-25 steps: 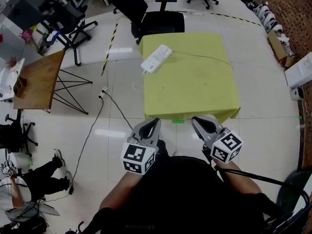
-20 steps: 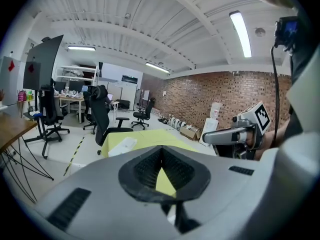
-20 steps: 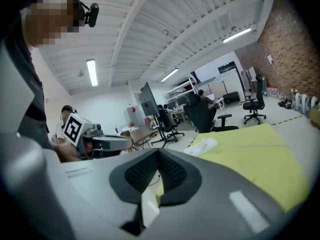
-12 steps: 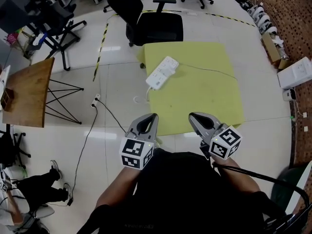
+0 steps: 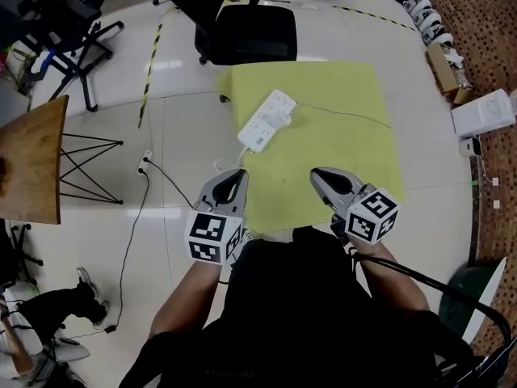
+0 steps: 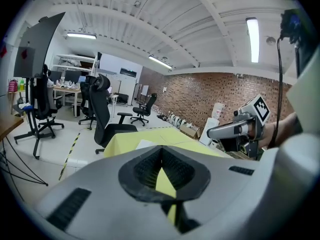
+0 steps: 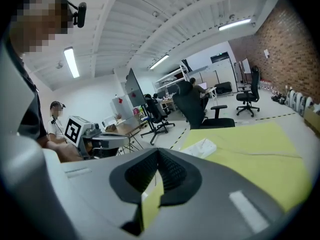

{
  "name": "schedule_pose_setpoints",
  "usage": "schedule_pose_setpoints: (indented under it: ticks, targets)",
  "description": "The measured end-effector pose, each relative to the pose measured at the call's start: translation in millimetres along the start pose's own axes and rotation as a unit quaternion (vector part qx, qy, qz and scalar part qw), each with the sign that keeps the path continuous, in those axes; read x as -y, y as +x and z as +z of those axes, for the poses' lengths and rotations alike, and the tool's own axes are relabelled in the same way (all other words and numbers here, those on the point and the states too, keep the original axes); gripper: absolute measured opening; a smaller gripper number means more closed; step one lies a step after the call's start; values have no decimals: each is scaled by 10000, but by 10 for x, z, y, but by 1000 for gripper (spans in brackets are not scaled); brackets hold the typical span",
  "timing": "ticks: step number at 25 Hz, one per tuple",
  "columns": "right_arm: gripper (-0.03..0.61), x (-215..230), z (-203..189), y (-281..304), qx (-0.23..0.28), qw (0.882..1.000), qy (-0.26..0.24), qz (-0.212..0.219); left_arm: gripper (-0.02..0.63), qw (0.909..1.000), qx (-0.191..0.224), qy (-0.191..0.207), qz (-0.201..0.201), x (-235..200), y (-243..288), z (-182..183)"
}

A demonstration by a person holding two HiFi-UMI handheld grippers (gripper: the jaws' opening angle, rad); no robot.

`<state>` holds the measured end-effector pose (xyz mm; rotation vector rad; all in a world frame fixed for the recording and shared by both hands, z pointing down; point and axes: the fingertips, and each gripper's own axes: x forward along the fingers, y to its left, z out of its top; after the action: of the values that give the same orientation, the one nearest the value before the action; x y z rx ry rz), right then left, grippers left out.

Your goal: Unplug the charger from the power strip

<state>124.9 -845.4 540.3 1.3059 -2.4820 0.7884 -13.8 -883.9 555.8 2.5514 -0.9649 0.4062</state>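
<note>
1. black top [image 5: 315, 314] of the person fills the bottom of head view, both forearms out fwd. Another person's legs [image 5: 48, 314] are on the floor at low-left.
2. left gripper [image 5: 240, 175]: clenched, pad tips meet, nothing btw them. In the left gripper view only yellow cloth shows thru the gap behind the tips. It sits at the near-left corner of the table, partly over floor.
3. right gripper [image 5: 317, 173]: clenched too, empty, tips together in the right gripper view. It is over the near edge of the cloth.
4. the 2 grippers are side by side, apart from each other, both pointing fwd and slightly down. Neither touches the table.
5. table [image 5: 355, 164] is covered w/ a yellow-green cloth.
6. power strip [image 5: 265, 120]: white, flat, lying diagonal on the far-left part of the cloth, well apart from both grippers. A thin cable [image 5: 347, 111] runs from it to the right across the cloth. Any plug on the strip is too small to make out.
7. black office chair [image 5: 250, 31] is just behind the table's far edge.
8. left side: wooden table [image 5: 32, 164] on wire legs, w/ a black floor cord [image 5: 145, 168] near it.
9. right side: white box [image 5: 483, 111] on the floor, w/ a brick wall beyond.
</note>
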Motion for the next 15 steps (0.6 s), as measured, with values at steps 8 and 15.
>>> schedule_pose_setpoints:
  ticks: [8,15]
  targets:
    - [7,621,-66,463,-795,9939,-681,347,6,9989,-141,-115,438,-267,341,-33]
    - [69,1283,-307,1098,-1147,9875,-1067,191,6,9945,-393,-401,879,-462,549,-194]
